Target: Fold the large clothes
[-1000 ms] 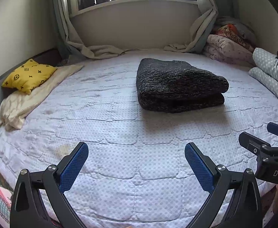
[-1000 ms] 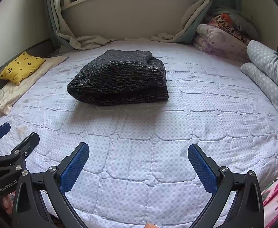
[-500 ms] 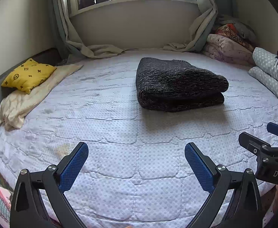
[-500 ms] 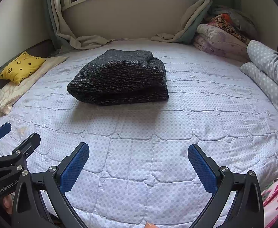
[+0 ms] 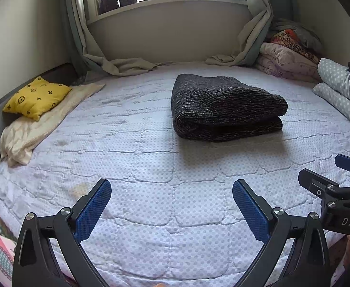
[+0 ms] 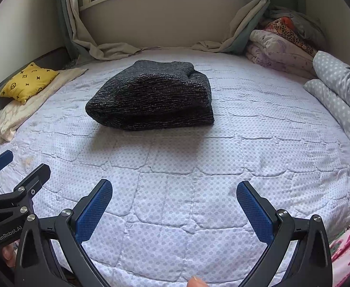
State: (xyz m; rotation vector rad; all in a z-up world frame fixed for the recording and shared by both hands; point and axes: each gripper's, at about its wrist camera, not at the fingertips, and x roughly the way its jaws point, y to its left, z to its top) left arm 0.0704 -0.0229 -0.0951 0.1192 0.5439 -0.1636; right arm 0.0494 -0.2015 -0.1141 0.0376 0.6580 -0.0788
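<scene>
Folded sweater (image 5: 225, 107) mid-bed, quilt (image 5: 151, 191) bare before 2 empty, wide-open hand-held grippers (image 5: 172, 205) (image 6: 175, 208).

I am seeing the folded sweater (image 5: 225, 107) lying on the bed cover (image 5: 151, 167), well ahead of my left claw (image 5: 171, 205) and a little to its right, while from my right claw (image 6: 173, 206) it is sitting ahead and to the left. The cushion (image 5: 37, 98) is resting far left on a blanket (image 5: 43, 129), and the stacked bedding (image 6: 277, 47) is lying far right. The right claw is showing just right of the left one, both spread wide above the near edge.
</scene>
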